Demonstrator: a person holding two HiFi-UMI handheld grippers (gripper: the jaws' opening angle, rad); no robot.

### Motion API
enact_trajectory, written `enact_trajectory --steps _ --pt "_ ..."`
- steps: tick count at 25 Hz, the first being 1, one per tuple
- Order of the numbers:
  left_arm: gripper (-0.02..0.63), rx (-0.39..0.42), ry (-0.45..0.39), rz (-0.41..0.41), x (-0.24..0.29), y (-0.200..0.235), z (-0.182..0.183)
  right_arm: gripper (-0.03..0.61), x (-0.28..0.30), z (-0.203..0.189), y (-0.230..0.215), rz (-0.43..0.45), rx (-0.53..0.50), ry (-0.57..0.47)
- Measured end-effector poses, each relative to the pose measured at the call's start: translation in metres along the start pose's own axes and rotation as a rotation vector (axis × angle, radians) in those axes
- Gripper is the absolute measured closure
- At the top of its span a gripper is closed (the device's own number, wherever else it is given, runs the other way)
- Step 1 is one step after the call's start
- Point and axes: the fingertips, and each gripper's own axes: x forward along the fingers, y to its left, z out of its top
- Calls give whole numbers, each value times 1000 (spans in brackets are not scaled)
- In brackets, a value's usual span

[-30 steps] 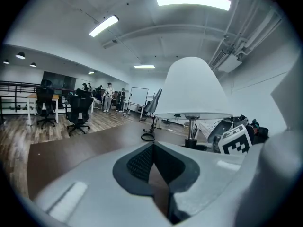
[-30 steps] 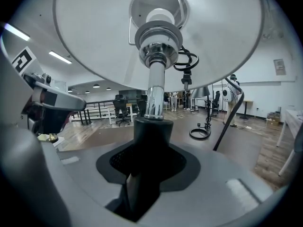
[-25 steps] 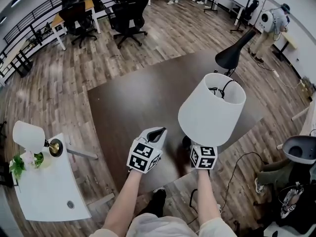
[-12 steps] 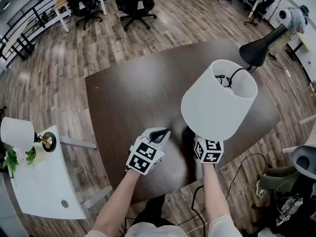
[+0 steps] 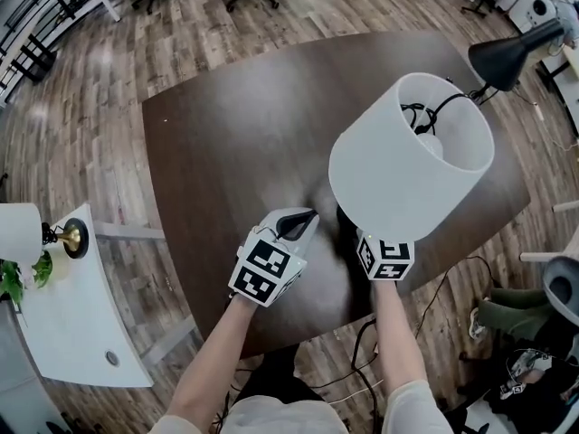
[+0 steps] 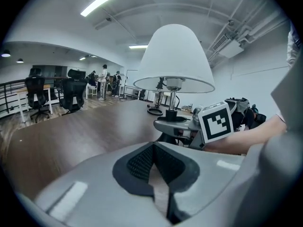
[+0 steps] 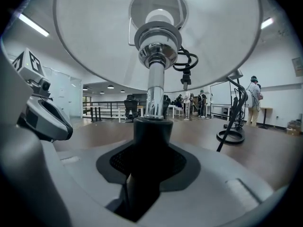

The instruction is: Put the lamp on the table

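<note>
The lamp has a white cone shade (image 5: 412, 156) on a chrome and black stem. My right gripper (image 5: 360, 235) is shut on the black lower stem (image 7: 149, 141), and the shade (image 7: 156, 32) spreads right above its jaws. The lamp leans slightly over the near part of the dark brown table (image 5: 226, 125). In the head view the shade and gripper hide its foot. My left gripper (image 5: 297, 224) hovers just left of the lamp, shut with nothing between its jaws. From the left gripper (image 6: 152, 150) the shade (image 6: 174, 58) and the right gripper's marker cube (image 6: 217, 122) show close ahead.
A black desk lamp (image 5: 508, 51) stands at the table's far right corner, its round base (image 7: 230, 136) on the tabletop. A white side table (image 5: 63, 333) with a small lamp (image 5: 18, 233) and a plant is at the left. A black cable (image 5: 362, 369) lies on the floor below me.
Both grippers and the lamp have come down and forward over the table. The shade now tilts more to the right in the head view.
</note>
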Motion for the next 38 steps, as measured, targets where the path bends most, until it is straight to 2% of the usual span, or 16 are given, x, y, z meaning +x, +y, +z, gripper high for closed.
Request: enact_trajectory --steps 8,17,33,38 --pt "614 -23 -28 -4 6 -10 -6 426 -4 -6 -1 -28 -18 -51" --pt "614 -55 -52 -4 -2 -20 -17 426 -10 -14 7 -47 -77 -63" --pt "614 -84 -65 25 -8 -18 -23 423 -8 -17 17 -63 -106 -64" --pt "614 -117 -54 7 -6 -25 -27 387 -9 -20 20 -49 -108 -47"
